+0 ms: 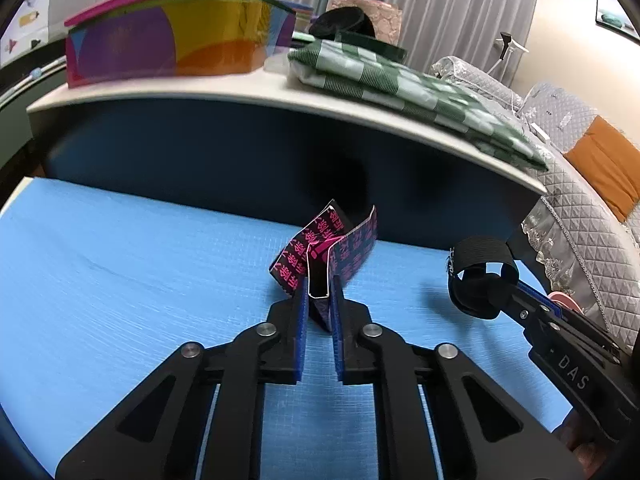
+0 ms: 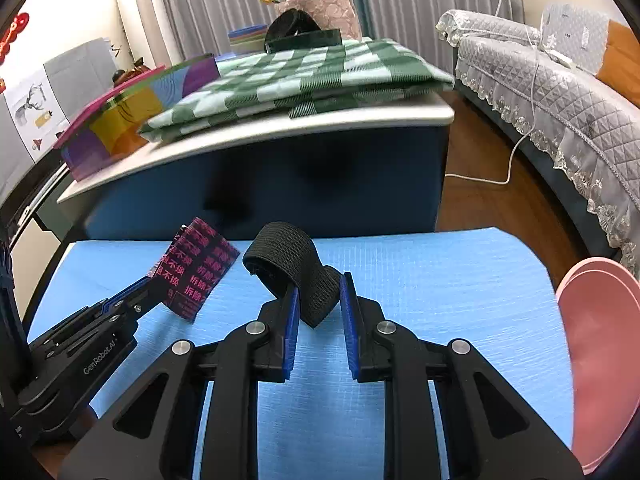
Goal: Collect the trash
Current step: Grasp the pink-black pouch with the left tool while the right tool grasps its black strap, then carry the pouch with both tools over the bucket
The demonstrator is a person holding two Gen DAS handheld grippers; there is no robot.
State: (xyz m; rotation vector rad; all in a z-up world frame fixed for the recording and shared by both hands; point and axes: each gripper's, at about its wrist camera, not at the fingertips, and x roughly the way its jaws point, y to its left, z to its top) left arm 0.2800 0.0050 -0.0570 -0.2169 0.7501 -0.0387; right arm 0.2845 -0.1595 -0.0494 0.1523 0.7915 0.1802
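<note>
A: In the left wrist view, where did the trash sit?

B: The black-and-pink printed wrapper (image 1: 326, 254) stood straight ahead, its near end clamped between the fingers (image 1: 301, 334) of the left gripper (image 1: 320, 308). They had narrowed onto it. Its long axis ran away from the fingers, up and far over the blue mat (image 1: 120, 280), with folded flaps splaying at the top.

A: And the other gripper there?

B: The right gripper (image 1: 486, 296) was at the right, just beside the left one, carrying a black elastic band (image 1: 478, 272).

A: The right wrist view?

B: The band lay between the right gripper's fingers (image 2: 291, 320), held at a middling width and looping up and left from them. The wrapper showed to the left, pinched at the tip of the left gripper. A pink bin (image 2: 600, 360) sat at the right edge, nearer the right hand; I judged that hand would reach it first, if that was where the trash went.
</note>
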